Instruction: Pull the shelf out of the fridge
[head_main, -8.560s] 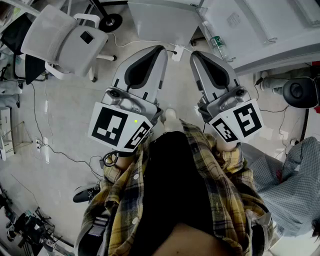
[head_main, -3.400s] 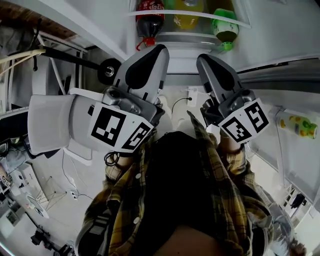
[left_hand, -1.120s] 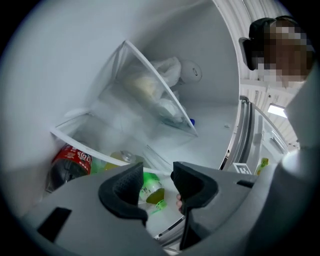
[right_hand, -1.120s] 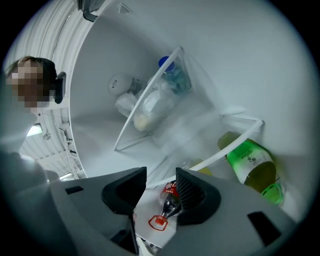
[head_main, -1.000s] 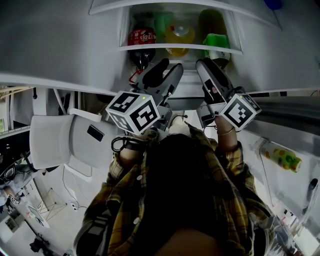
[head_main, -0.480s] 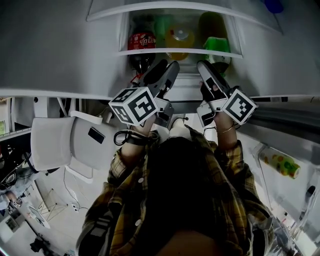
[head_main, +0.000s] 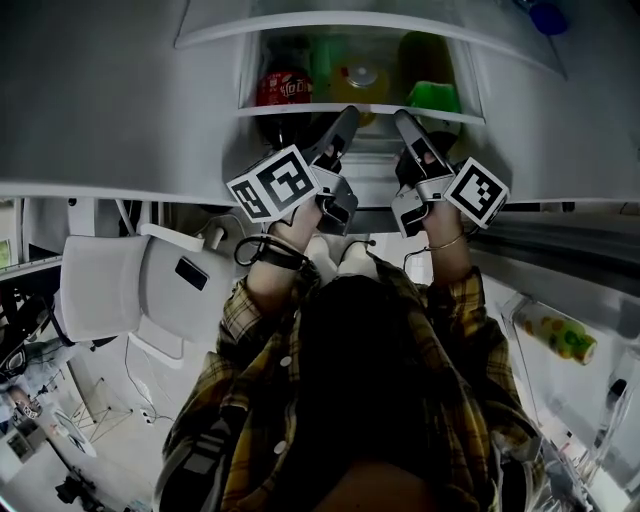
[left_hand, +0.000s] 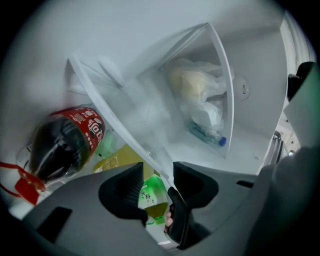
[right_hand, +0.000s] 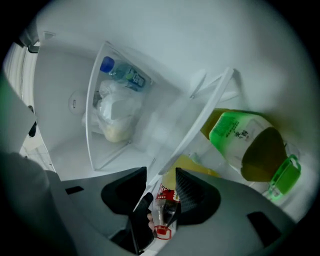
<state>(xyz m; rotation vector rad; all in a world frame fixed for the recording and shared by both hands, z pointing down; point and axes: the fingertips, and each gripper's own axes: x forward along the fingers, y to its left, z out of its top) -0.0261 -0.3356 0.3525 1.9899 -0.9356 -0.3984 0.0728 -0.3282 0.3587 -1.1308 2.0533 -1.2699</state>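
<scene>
The open fridge's glass shelf (head_main: 300, 108) has a white front edge and carries a cola bottle (head_main: 283, 88), a yellow drink (head_main: 360, 78) and a green tea bottle (head_main: 430, 97). My left gripper (head_main: 338, 128) and right gripper (head_main: 408, 128) both reach up to that edge. In the left gripper view, the left gripper (left_hand: 159, 182) is open, and the shelf (left_hand: 115, 120) runs its edge down between the jaws. The right gripper (right_hand: 161, 186) is likewise open astride the shelf (right_hand: 200, 112). The cola bottle (right_hand: 162, 205) shows in the gap.
Above the shelf sits a clear bin (left_hand: 200, 100) of bagged food and a water bottle. A white office chair (head_main: 120, 280) stands at the left. The fridge door (head_main: 555, 335) with a bottle in its rack hangs open at the right.
Over the last second both grippers have risen and pushed forward until their jaws straddle the shelf's front edge. Seconds earlier the head view faced the floor, with the grippers held low.
</scene>
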